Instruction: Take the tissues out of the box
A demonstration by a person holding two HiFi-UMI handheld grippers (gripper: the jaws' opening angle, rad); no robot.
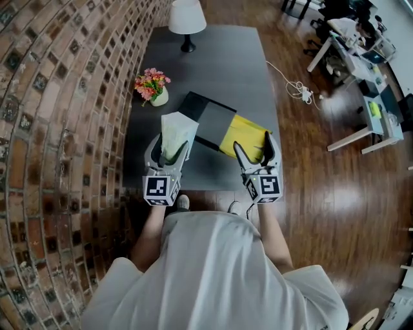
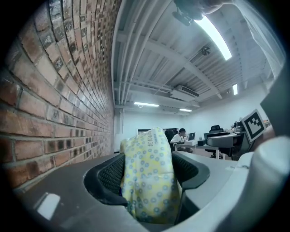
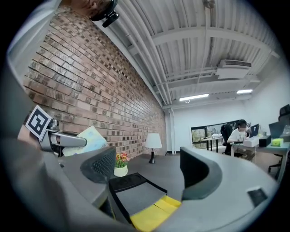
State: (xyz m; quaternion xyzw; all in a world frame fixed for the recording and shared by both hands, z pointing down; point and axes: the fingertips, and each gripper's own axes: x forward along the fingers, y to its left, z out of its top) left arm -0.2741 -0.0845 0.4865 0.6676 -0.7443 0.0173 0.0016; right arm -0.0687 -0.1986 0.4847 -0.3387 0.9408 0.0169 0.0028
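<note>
My left gripper (image 1: 170,153) is shut on a pale yellow tissue pack (image 1: 176,132) with a blue ring pattern, held up above the table's near left part. In the left gripper view the tissue pack (image 2: 149,174) fills the gap between the jaws and sticks out past them. The box (image 1: 219,126), black and grey with a yellow end, lies open on the dark table (image 1: 213,64). My right gripper (image 1: 255,155) hangs open over the box's yellow end, nothing between its jaws. The right gripper view shows the box (image 3: 140,199) below the jaws and the tissue pack (image 3: 88,138) at left.
A small pot of pink and orange flowers (image 1: 152,86) stands left of the box. A white lamp (image 1: 187,19) sits at the table's far end. A brick wall (image 1: 58,129) runs along the left. A white cable (image 1: 293,84) lies on the wooden floor; desks (image 1: 361,71) stand beyond.
</note>
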